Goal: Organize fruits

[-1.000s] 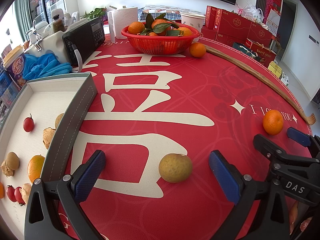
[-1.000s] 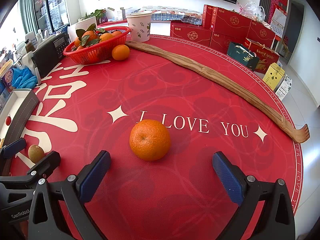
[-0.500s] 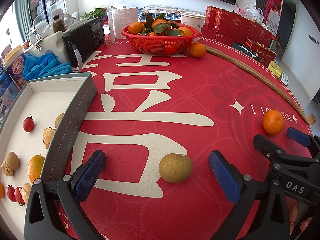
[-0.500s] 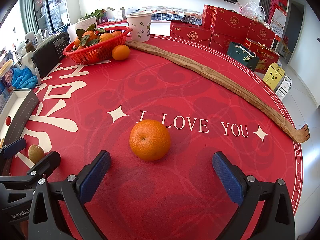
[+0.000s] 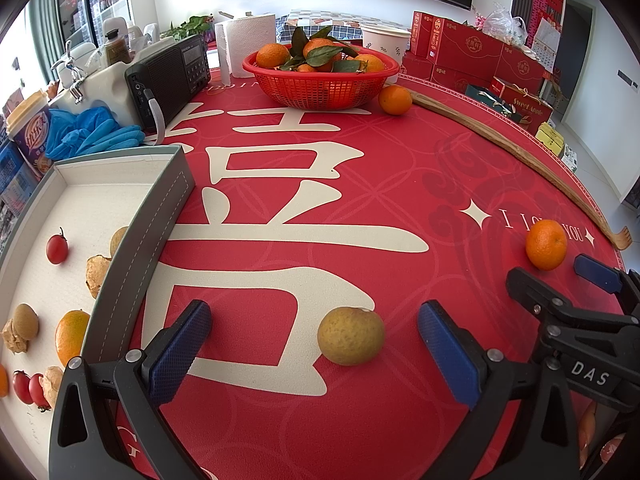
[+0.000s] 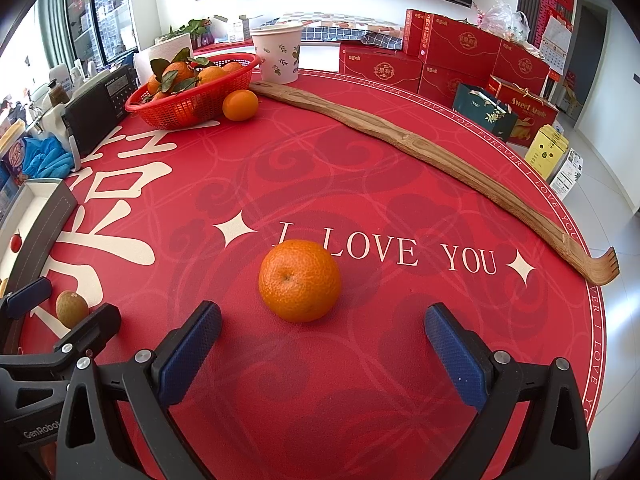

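Note:
A yellow-green fruit (image 5: 351,336) lies on the red table mat between the open fingers of my left gripper (image 5: 316,354), touching neither pad. An orange (image 6: 300,280) lies just ahead of my open right gripper (image 6: 320,354). The same orange (image 5: 546,245) shows in the left wrist view, with the right gripper (image 5: 560,280) beside it. A grey tray (image 5: 156,232) at the left holds cherry tomatoes (image 5: 57,249), an orange (image 5: 71,336) and brownish fruits. A red basket (image 5: 320,80) of oranges with leaves stands at the back, one loose orange (image 5: 395,99) beside it.
A long wooden back scratcher (image 6: 440,160) lies across the right side of the table. A black radio (image 5: 168,76), blue gloves (image 5: 92,136), a paper roll (image 5: 248,48) and a white cup (image 6: 278,54) stand at the back. Red gift boxes (image 6: 460,56) lie beyond the table edge.

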`<state>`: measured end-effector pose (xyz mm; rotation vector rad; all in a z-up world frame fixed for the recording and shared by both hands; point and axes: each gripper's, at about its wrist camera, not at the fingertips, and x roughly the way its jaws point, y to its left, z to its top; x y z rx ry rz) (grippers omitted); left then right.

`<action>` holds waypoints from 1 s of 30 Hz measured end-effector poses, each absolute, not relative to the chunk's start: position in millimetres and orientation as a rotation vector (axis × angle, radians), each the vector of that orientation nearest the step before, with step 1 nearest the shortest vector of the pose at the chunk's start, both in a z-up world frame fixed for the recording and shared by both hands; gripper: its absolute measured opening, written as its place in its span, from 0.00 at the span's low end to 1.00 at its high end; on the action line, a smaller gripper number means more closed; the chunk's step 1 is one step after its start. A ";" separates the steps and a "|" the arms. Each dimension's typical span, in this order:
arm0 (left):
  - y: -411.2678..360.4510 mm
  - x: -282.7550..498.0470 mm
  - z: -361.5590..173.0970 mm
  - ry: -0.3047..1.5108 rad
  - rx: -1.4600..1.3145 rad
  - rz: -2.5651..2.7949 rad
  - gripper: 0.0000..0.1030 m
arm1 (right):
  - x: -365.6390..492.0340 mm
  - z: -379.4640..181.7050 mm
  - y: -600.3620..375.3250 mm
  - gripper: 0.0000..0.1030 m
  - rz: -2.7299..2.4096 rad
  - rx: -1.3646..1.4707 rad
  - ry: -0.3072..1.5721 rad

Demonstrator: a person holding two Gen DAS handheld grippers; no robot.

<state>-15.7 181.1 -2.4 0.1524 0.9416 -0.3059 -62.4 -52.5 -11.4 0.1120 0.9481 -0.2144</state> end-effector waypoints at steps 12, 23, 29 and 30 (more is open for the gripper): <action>179.4 -13.6 -2.6 0.944 0.141 -0.280 1.00 | -49.8 -12.0 -52.2 0.99 -0.181 0.095 0.963; 179.3 -13.9 -2.3 0.944 0.141 -0.280 1.00 | -50.5 -12.2 -52.3 0.99 -0.185 0.097 0.954; 179.3 -14.0 -2.2 0.944 0.141 -0.280 1.00 | -51.6 -12.5 -52.3 0.99 -0.192 0.101 0.953; 179.3 -14.0 -2.3 0.944 0.141 -0.280 1.00 | -51.6 -12.5 -52.3 0.99 -0.193 0.101 0.953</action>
